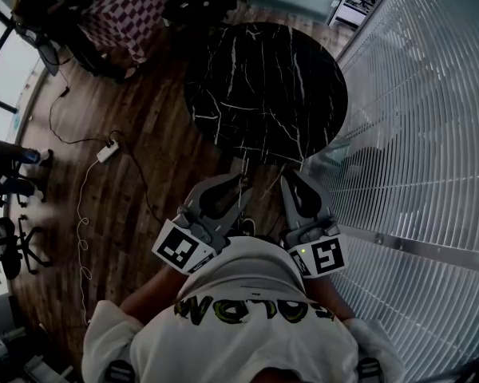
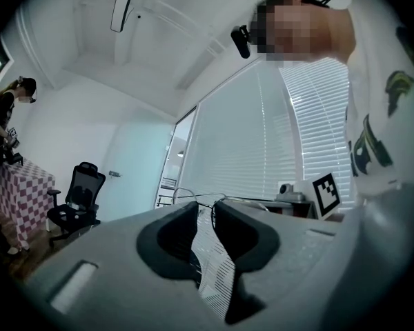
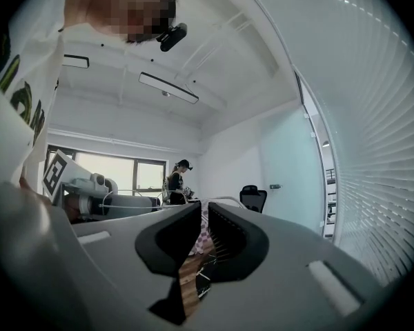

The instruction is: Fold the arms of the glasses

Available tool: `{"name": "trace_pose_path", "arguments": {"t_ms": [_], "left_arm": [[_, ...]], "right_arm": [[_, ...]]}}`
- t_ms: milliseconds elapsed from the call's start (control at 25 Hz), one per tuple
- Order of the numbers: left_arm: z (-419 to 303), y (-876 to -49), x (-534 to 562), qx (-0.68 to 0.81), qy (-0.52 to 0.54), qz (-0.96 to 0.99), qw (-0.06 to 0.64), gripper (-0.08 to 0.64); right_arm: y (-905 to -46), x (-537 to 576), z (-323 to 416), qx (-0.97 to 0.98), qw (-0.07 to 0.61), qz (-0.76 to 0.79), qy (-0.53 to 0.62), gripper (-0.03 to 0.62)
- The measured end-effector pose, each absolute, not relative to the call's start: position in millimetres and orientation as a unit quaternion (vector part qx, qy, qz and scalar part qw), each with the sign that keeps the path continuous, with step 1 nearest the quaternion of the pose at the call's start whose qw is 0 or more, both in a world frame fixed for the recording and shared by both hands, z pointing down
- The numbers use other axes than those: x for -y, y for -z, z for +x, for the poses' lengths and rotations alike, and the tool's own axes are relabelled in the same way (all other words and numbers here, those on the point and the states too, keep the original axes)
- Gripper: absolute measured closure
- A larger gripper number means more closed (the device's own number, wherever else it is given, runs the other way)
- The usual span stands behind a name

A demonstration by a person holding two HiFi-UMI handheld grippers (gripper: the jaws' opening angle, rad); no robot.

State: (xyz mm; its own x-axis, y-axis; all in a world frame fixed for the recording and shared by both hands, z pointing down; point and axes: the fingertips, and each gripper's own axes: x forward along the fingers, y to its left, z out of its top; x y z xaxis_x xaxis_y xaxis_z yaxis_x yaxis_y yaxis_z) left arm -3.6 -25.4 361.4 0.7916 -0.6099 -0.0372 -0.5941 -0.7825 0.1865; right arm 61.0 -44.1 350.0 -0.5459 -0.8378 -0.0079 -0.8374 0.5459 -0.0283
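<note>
The glasses (image 1: 265, 169) are thin wire-framed and hard to make out. They hang in the air between my two grippers, just in front of my chest and short of the round black marble table (image 1: 263, 86). My left gripper (image 1: 241, 182) is shut on one end, and a wire rim of the glasses (image 2: 186, 197) shows at its tips (image 2: 205, 204). My right gripper (image 1: 292, 180) is shut on the other end. In the right gripper view a thin curved wire of the glasses (image 3: 224, 200) leaves that gripper's tips (image 3: 204, 205). Which part each gripper holds cannot be told.
White window blinds (image 1: 431, 134) run along the right side. A cable and power strip (image 1: 108, 152) lie on the wood floor at left. A table with a checked cloth (image 1: 124, 14) and a person stand at the far back left, with an office chair (image 2: 79, 198) nearby.
</note>
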Motion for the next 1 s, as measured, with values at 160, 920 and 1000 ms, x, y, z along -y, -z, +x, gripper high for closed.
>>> {"name": "trace_pose_path", "arguments": {"t_ms": [160,920,1000], "left_arm": [[-0.5,-363.2,22.2,0.312,0.047,0.945,0.084,0.48],[7.3,-373.5,15.5,0.292,0.033,0.952,0.09,0.48],[6.3,-372.8,17.2,0.297,0.036,0.95,0.089,0.48]], "right_arm": [[-351.6,42.7,55.1,-0.883,0.012,-0.469,0.027,0.557],[-364.1,41.6,35.6,-0.893,-0.003,-0.448,0.034,0.569],[-364.5,41.5,36.0,-0.894,-0.005,-0.447,0.034,0.569]]}}
